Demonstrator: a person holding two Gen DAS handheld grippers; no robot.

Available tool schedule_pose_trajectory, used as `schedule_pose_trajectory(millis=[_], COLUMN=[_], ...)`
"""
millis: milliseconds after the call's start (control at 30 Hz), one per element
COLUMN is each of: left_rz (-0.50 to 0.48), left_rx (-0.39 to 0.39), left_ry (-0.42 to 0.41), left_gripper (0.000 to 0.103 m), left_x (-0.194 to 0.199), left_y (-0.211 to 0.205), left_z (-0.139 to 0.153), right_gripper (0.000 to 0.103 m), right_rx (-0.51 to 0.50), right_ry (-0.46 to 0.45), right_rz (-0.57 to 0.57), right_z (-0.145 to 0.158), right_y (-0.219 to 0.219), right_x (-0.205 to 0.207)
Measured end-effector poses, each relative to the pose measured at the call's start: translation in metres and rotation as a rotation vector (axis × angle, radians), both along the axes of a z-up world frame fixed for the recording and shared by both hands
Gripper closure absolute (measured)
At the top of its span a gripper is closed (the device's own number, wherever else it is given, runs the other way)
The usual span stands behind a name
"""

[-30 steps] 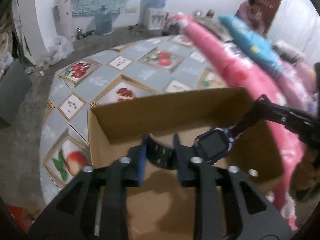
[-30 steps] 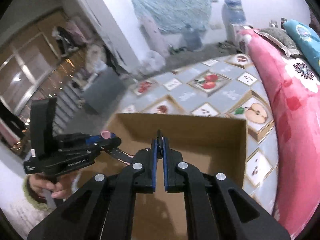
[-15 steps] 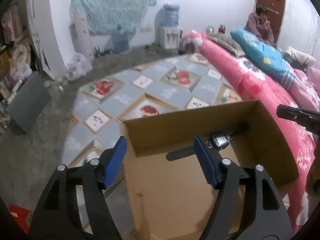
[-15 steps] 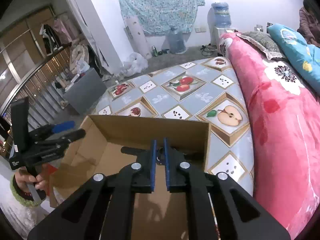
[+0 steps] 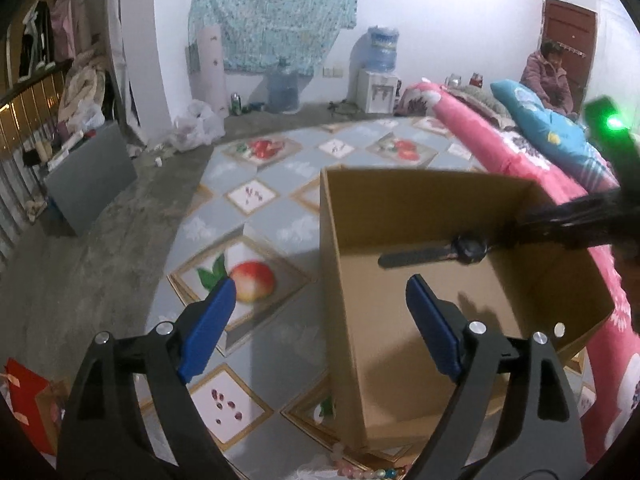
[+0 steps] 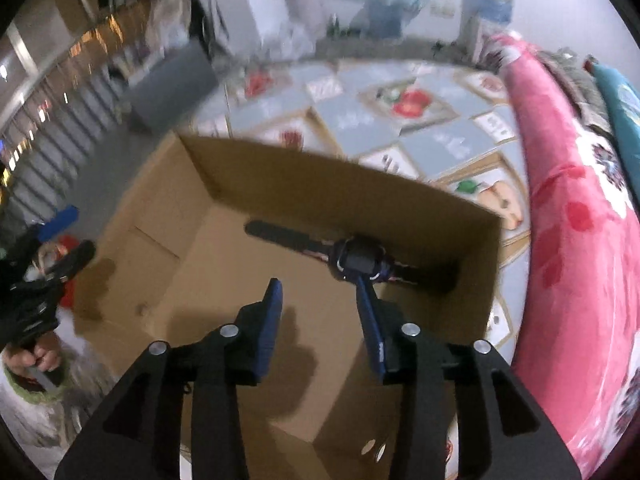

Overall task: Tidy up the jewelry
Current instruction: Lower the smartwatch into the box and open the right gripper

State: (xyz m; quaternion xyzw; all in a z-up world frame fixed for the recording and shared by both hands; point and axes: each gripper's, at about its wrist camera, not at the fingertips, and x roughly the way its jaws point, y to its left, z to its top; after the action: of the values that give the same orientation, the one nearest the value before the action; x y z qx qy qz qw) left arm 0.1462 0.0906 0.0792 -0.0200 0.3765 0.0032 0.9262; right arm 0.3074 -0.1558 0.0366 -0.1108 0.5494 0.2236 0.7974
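Note:
A dark wristwatch [image 6: 356, 261] with a black strap lies in the cardboard box [image 6: 224, 168], by its far wall; it also shows in the left wrist view [image 5: 460, 249]. My right gripper [image 6: 318, 288] is open just above and in front of the watch, its right fingertip close to the watch face. My left gripper [image 5: 320, 292] is wide open and empty, straddling the near left wall of the box [image 5: 400, 188]. The right gripper's body [image 5: 580, 220] appears blurred over the box's right side.
The box sits on a fruit-patterned mat [image 5: 256, 240]. A pink blanket [image 6: 572, 216] runs along the right. A beaded bracelet [image 5: 360, 470] lies near the box's front corner. A red gift bag [image 5: 24, 400] lies at lower left.
My right gripper has opened and let go of the watch, which now lies in the box. My left gripper has pulled back to the left and stays open.

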Motion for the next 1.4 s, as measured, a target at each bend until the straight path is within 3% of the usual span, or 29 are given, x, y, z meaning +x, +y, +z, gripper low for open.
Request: schedule_pose_trajectory(millis=[100,333,700,1000,1133,1267,1400], left_rz=[-0.008,-0.047,-0.081,-0.085,-0.080,-0.071,-0.059], left_rx=[-0.013,-0.065,-0.126,-0.127,-0.125,-0.115,-0.110], left_ry=[0.007,0.003,0.009,0.002,0.001,-0.003,0.004], left_gripper=[0.020,0.020,0.020,0.020,0.020,0.020,0.020], left_x=[0.001,0.003,0.005,0.002,0.001,-0.003,-0.007], left_y=[0.001,-0.002,-0.006,-0.010,-0.011,-0.009,-0.007], left_z=[-0.009,-0.022,-0.028,-0.026,-0.024,-0.021,-0.020], right_gripper=[0.049,0.049,0.048,0.048,0.048,0.048,0.048], right_rx=[-0.114,-0.233,-0.159,-0.105,-0.089,-0.019,0.091], right_ry=[0.034,0.128,0.173,0.186,0.152,0.099,0.010], right_rz=[0.029,-0.032,-0.055,-0.036,-0.042,-0.053,-0.067], right_z=[-0.023,-0.067,-0.071,-0.067,-0.057,-0.026,0.023], right_y=[0.020,0.019,0.019,0.041,0.037,0.018,-0.004], right_x=[0.019,0.050,0.057,0.054,0.054,0.046,0.013])
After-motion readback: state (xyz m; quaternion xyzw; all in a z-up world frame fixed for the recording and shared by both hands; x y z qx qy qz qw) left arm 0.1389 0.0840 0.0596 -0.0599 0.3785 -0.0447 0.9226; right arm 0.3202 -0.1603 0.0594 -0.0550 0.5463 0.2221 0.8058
